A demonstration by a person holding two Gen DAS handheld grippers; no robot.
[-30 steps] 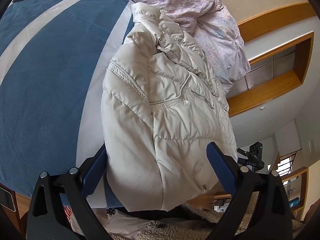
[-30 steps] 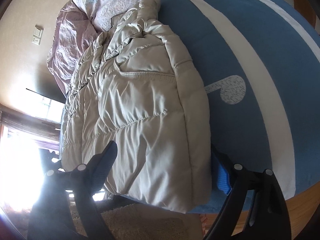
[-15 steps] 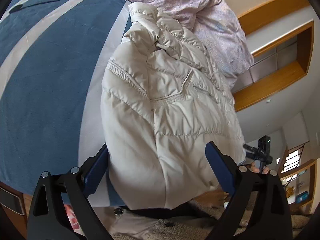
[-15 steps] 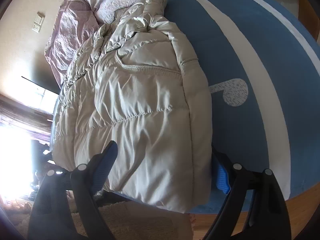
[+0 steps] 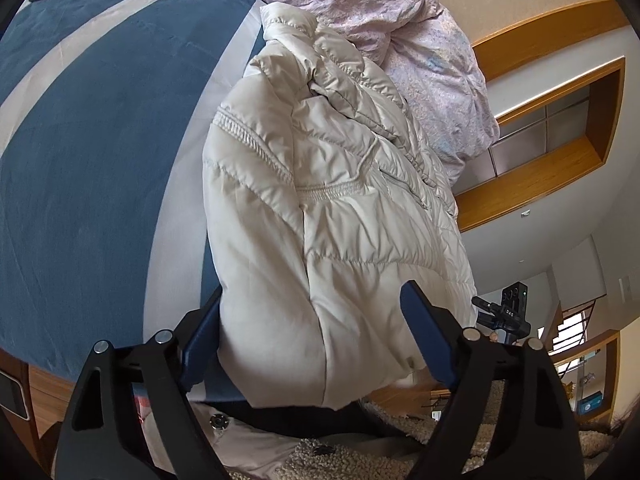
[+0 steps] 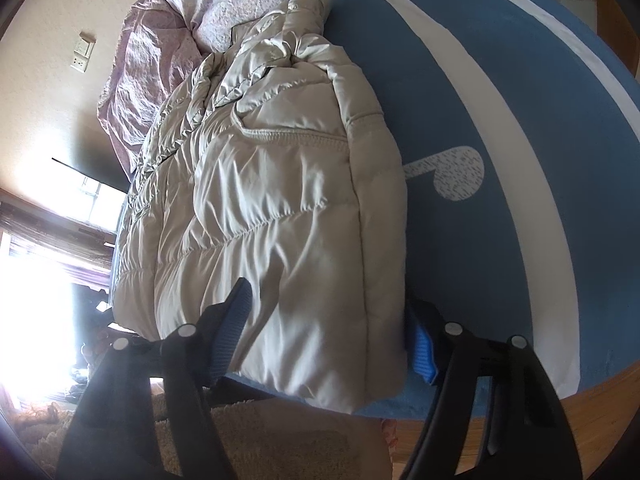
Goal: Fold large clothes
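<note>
The jacket [image 5: 320,208] lies folded on the blue bed cover [image 5: 100,140], its hem overhanging the bed edge, its collar touching the pink quilt [image 5: 400,32]. The left gripper [image 5: 316,320] is spread wide, one finger on each side of the hem, not clamping. The right gripper [image 6: 328,328] is likewise released, straddling the hem. The rug [image 6: 280,440] lies below.

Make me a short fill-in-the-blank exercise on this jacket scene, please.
1. The beige puffer jacket lies on a blue bedspread with ____ stripes.
2. The left gripper and the right gripper each straddle the jacket's hem with jaws ____.
3. The crumpled quilt beyond the jacket's collar is ____ in colour.

Missing words: white; open; pink
</note>
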